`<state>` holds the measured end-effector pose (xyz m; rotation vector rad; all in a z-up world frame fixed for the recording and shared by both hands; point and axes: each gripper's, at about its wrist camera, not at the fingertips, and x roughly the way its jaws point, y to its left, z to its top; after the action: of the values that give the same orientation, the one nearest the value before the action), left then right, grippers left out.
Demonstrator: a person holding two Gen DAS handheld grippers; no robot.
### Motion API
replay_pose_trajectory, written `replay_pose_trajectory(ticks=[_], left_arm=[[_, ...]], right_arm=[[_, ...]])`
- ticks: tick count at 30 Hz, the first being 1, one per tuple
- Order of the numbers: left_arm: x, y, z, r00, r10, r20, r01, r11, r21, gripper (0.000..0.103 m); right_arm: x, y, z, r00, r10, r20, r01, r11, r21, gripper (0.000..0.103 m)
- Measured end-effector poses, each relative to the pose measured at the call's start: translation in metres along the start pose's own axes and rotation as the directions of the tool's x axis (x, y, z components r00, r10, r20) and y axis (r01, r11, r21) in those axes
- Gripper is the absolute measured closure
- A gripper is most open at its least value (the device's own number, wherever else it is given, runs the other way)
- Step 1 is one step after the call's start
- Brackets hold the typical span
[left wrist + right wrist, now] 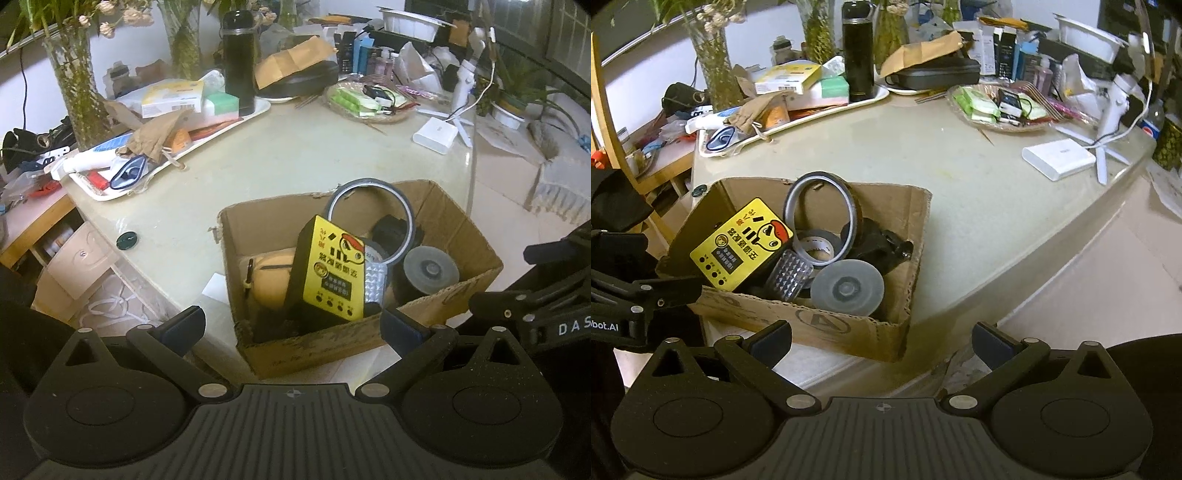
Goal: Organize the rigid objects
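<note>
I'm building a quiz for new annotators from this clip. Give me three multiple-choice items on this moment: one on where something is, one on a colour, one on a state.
1. Where does the large thin tape ring stand?
A. On the white tray
B. Inside the cardboard box
C. On the floor

2. What colour is the face of the labelled device in the box?
A. Yellow
B. Blue
C. White

3. How do the left tongs and right tongs stand?
A. Both shut on tape
B. Left shut on something, right open
C. Both open and holding nothing

Answers:
1. B, the ring leans upright among the other items within the box walls.
2. A, its front label is yellow with black print.
3. C, each wrist view shows the two fingers spread wide with nothing between them.
</note>
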<state>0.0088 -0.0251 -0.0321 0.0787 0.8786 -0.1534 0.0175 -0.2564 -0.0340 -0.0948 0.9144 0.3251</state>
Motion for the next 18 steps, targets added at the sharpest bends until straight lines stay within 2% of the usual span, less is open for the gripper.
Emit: replay_pose_trajectory(ticks=[10, 18], left_arm=[[-0.003, 0.006, -0.007, 1.000, 0.019, -0.002, -0.019, 1.000, -0.001, 0.000], [-0.001, 0.010, -0.009, 0.999, 0.033, -0.017, -0.033, 0.999, -0.014, 0.000]], right_arm=[[-0.002, 0.011, 0.003, 1.000, 0.007, 0.028, -0.006, 1.000, -0.027, 0.000], [0.003, 0.013, 0.002, 1.000, -0.014, 0.016, 0.015, 0.999, -0.034, 0.000]])
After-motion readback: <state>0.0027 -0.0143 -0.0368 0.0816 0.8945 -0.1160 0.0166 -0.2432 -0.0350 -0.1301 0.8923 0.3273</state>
